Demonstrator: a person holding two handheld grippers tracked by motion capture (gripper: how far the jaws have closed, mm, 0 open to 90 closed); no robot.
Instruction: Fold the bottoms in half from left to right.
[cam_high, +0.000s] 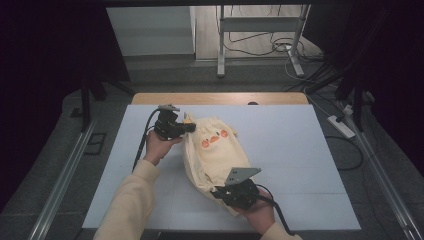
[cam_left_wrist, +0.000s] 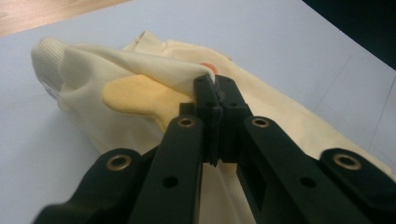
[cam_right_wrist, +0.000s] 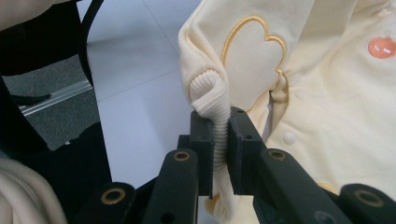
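Cream garment (cam_high: 212, 152), long axis upper left to lower right on desk (cam_high: 300, 150), stretched between left tongs (cam_high: 191, 128) and right tongs (cam_high: 216, 191), each clamped on it.

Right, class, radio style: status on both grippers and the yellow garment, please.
Left gripper shut on cream garment fabric. Right gripper shut on its ribbed cuff. Garment bunched on white table. Nothing in the way.

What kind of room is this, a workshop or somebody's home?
Probably a lab or recording studio rather than a home. A white table stands between dark curtains, cables trail over the floor by a metal stand, and a person folds a yellow baby garment with handheld grippers.
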